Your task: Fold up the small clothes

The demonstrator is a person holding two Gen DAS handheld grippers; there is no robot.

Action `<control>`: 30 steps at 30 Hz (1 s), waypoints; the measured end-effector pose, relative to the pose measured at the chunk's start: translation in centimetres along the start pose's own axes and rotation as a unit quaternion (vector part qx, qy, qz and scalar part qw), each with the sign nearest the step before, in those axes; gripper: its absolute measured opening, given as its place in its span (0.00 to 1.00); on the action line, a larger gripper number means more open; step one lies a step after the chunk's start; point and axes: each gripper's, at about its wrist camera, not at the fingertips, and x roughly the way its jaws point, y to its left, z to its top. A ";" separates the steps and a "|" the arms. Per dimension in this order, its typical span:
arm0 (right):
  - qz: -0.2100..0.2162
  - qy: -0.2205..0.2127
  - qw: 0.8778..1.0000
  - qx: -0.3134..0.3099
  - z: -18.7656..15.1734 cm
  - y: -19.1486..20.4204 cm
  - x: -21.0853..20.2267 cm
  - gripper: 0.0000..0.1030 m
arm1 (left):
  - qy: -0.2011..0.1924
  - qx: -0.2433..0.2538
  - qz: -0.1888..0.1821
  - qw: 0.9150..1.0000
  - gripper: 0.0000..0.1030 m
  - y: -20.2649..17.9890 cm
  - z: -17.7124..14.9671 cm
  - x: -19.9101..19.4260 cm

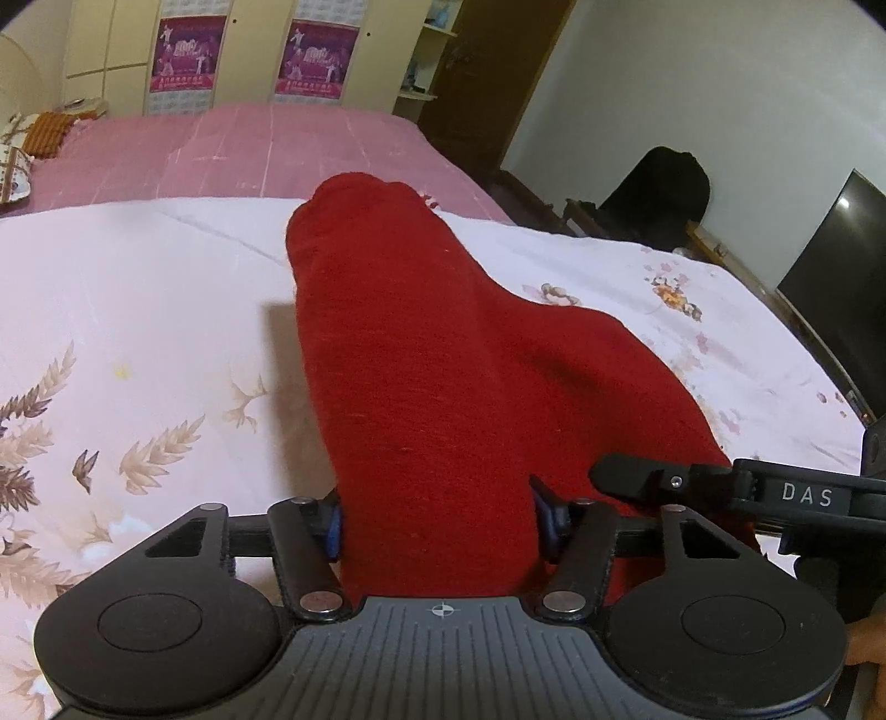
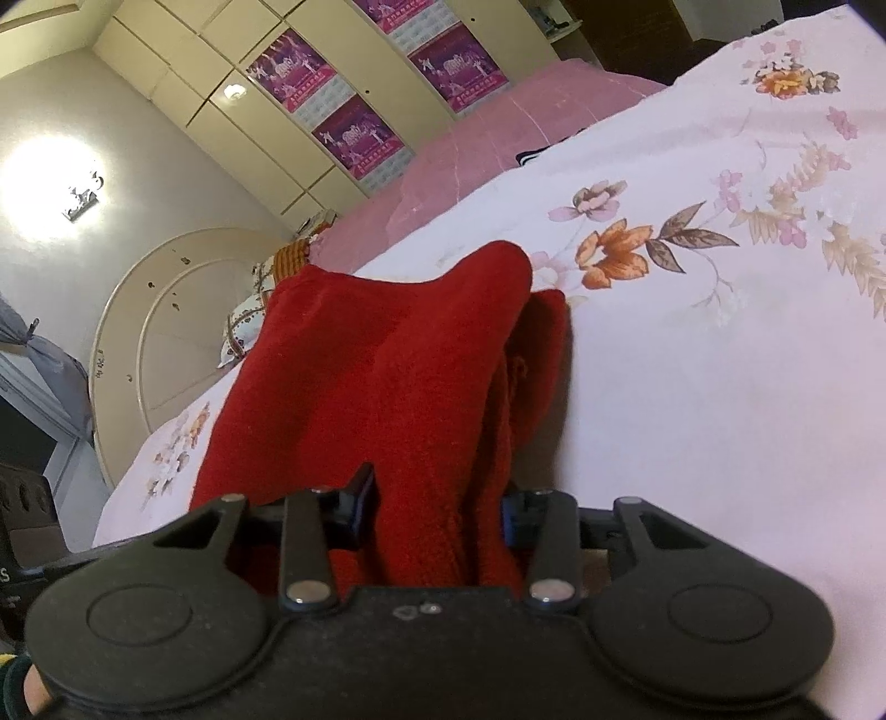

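We have the red knit garment point(image 1: 421, 354) bunched up lengthwise and gripped at its near end by both tools, with the far end lying on the flowered white bedsheet point(image 1: 138, 310). The left tool point(image 1: 437, 520) stands about half open, its blue pads pressing on a thick roll of the red cloth that fills the gap between them. The right tool point(image 2: 440, 512) is somewhat narrower and is likewise clamped on gathered red cloth point(image 2: 387, 376); in the left wrist view its black finger point(image 1: 637, 476) reaches in from the right and lies on the same garment, just beside the left tool.

As for progress, we judge the fold to be at an early or middle step. The garment is gathered into a long, loose bundle, with a second layer showing at its right edge in the right wrist view, but it is not yet a flat, squared packet. What is left is to lay it down, smooth it and fold it over. We cannot tell what sort of garment it is.

Of writing, we read "DAS" point(image 1: 805, 494) in pale letters on the right tool's body. The purple posters point(image 1: 191, 52) on the cream wardrobe carry print too small to read.
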 end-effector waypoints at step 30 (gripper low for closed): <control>0.105 0.010 0.994 -0.016 -8.4 20.1 6.4 0.38 | -0.051 -0.036 0.033 0.997 0.54 19.5 -3.3 -18.8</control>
